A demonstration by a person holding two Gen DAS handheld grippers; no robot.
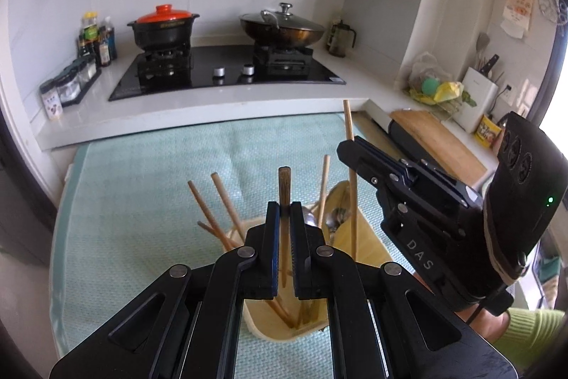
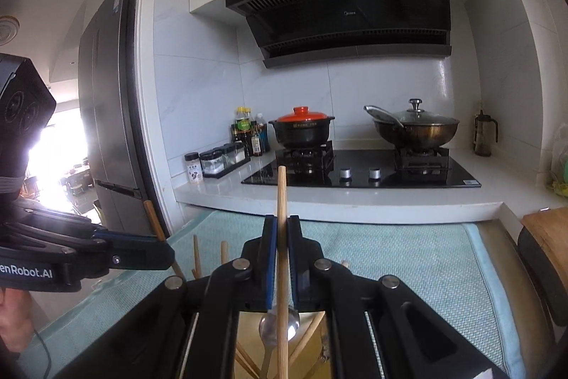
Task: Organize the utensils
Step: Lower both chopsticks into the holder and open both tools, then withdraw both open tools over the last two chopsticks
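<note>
Chopsticks stand at all angles in a pale wooden holder (image 1: 369,240) on the mint-green mat (image 1: 149,187), and each gripper is clamped on one of them. In the left wrist view the left gripper (image 1: 285,212) is closed on a dark-tipped chopstick (image 1: 284,187) that rises upright between the blue pads; its lower end runs down into the holder, behind the black linkage, so where it rests cannot be made out. Loose chopsticks (image 1: 223,201) lean out to the left of it, and spoon bowls (image 1: 333,219) show only in part behind the fingers. Further right, the right gripper (image 1: 346,150) is seen from the side, pinching a long light chopstick (image 1: 351,166) near its upper part, with its foot down inside the holder (a green sleeve shows at the lower right edge).

The right wrist view has the left gripper (image 2: 167,251) at its left edge, holding that first stick, whose lower part is hidden behind the black fingers. In the middle the right gripper (image 2: 281,237) is shut on the light chopstick (image 2: 282,201), and below the pads a metal spoon (image 2: 278,325) lies directly behind the stick. The holder's rim is cut off here by the gripper body. Only this view shows the fridge (image 2: 103,116) at the left and the whole range hood (image 2: 340,20).
</note>
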